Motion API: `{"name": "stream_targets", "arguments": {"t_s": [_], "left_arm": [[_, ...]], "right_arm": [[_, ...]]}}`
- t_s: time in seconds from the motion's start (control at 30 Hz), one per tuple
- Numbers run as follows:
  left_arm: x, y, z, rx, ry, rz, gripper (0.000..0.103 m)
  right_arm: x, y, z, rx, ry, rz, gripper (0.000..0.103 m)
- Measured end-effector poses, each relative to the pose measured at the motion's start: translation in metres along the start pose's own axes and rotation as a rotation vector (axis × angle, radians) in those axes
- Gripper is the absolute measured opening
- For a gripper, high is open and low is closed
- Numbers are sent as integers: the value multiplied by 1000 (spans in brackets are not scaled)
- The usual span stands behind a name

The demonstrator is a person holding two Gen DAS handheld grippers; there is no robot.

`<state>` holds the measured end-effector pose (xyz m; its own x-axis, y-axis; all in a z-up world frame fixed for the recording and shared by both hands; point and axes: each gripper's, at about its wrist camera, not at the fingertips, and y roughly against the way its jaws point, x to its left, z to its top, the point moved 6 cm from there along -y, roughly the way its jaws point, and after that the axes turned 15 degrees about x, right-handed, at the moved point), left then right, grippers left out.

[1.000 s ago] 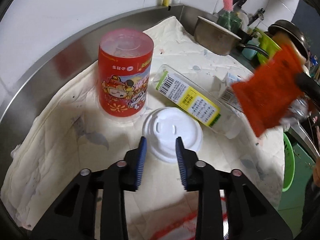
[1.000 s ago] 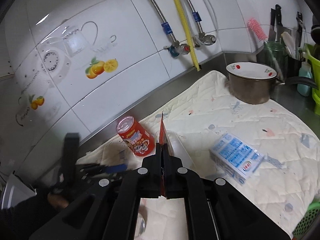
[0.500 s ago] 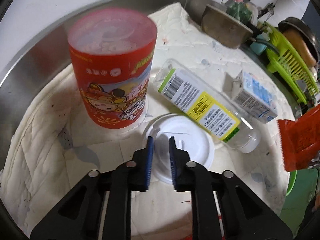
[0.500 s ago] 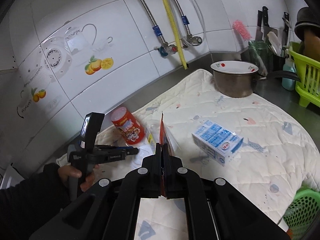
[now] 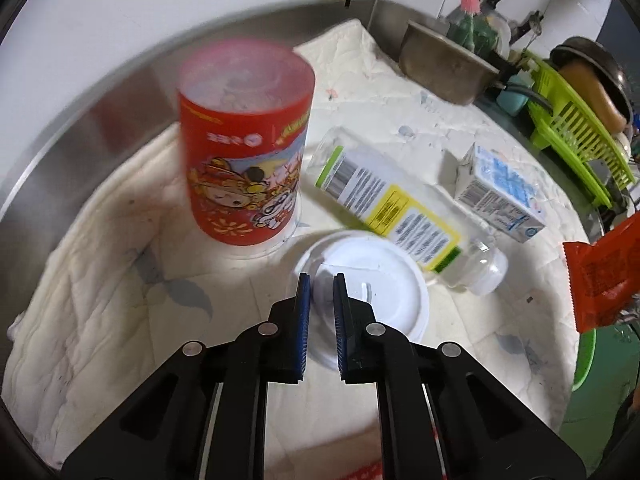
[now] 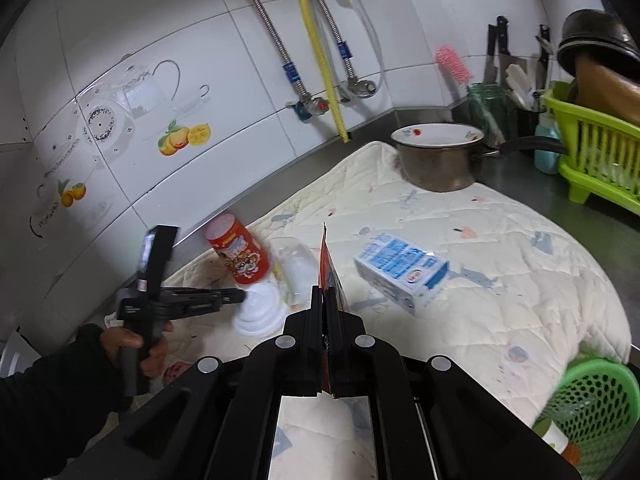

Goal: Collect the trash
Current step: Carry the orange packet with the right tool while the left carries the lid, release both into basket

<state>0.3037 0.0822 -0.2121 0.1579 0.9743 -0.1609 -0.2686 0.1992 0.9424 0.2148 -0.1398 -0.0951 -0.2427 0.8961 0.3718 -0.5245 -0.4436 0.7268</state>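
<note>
At the lower middle of the left wrist view, our left gripper (image 5: 319,280) has been closing on the rim of the white lid (image 5: 384,280), which lies between its pads. Our right gripper (image 6: 325,292) is clamped on the red wrapper (image 5: 600,276). The green basket (image 6: 592,396) waits at lower right. The red can (image 5: 244,160), bottle (image 5: 392,208) and carton (image 5: 500,196) remain on the cloth (image 5: 100,280), so we judge most remains.
</note>
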Motion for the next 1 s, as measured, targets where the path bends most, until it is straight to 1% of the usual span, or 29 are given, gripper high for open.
{"name": "stream_targets", "arguments": {"t_s": [0.13,0.27,0.3,0.33,0.4,0.53,0.67,0.87,0.9,1.0], "left_arm": [[-1,26,-12,-48,14,-19,10],[-8,52,-24,-93,18,-50,10],[-14,60,-27,-103,15,-68,10],[-20,66,-29,-112,4,-77,10],[-38,76,-32,-129,-36,-92,10],[-90,92,-42,-148,-146,-126,10],[-150,94,-49,-142,-252,-174,10],[-246,74,-64,-87,-401,-240,10],[-258,71,-69,-79,-419,-246,10],[-299,58,-77,-53,-479,-252,10]], "right_arm": [[-15,20,-14,-18,-32,-31,2],[-39,39,-36,-24,-80,-90,2],[-47,44,-42,-22,-95,-104,2],[-64,53,-56,-18,-131,-143,2],[-86,66,-74,-12,-182,-187,2],[-128,84,-112,7,-281,-271,2],[-162,94,-144,35,-348,-361,2],[-203,99,-185,69,-436,-407,4],[-209,100,-191,71,-449,-413,6],[-219,105,-202,64,-487,-412,9]]}}
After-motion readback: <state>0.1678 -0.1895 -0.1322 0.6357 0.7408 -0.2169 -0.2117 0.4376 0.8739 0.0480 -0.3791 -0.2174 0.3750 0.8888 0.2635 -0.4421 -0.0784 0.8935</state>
